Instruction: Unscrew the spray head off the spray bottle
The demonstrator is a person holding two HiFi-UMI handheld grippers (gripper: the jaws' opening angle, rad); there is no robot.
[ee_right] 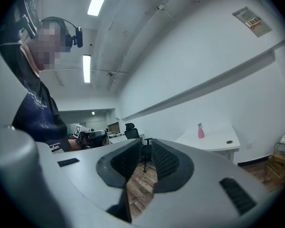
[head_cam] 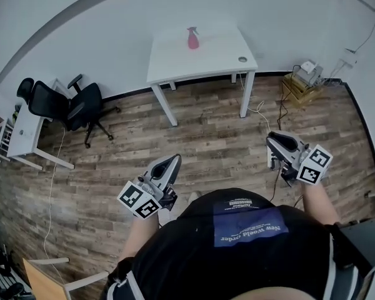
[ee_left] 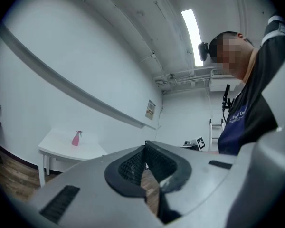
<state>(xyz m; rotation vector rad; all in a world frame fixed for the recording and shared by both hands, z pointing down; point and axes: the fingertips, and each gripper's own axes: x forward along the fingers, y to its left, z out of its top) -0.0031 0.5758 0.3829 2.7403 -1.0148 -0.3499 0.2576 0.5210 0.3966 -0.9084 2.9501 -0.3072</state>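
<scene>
A pink spray bottle [head_cam: 192, 38] stands upright near the back edge of a white table [head_cam: 219, 58] against the far wall, well away from both grippers. It is small in the left gripper view [ee_left: 76, 138] and in the right gripper view [ee_right: 200, 131]. My left gripper [head_cam: 173, 159] is held low in front of the person's body, its jaws shut with nothing between them [ee_left: 145, 148]. My right gripper [head_cam: 272, 137] is at the right, pointing toward the table. Its jaws stand a little apart and hold nothing [ee_right: 146, 146].
Wood-plank floor lies between me and the table. A black office chair [head_cam: 75, 105] and a white desk [head_cam: 25, 136] are at the left. A wooden crate [head_cam: 303, 83] with cables sits right of the table. A wooden chair [head_cam: 44, 280] is at bottom left.
</scene>
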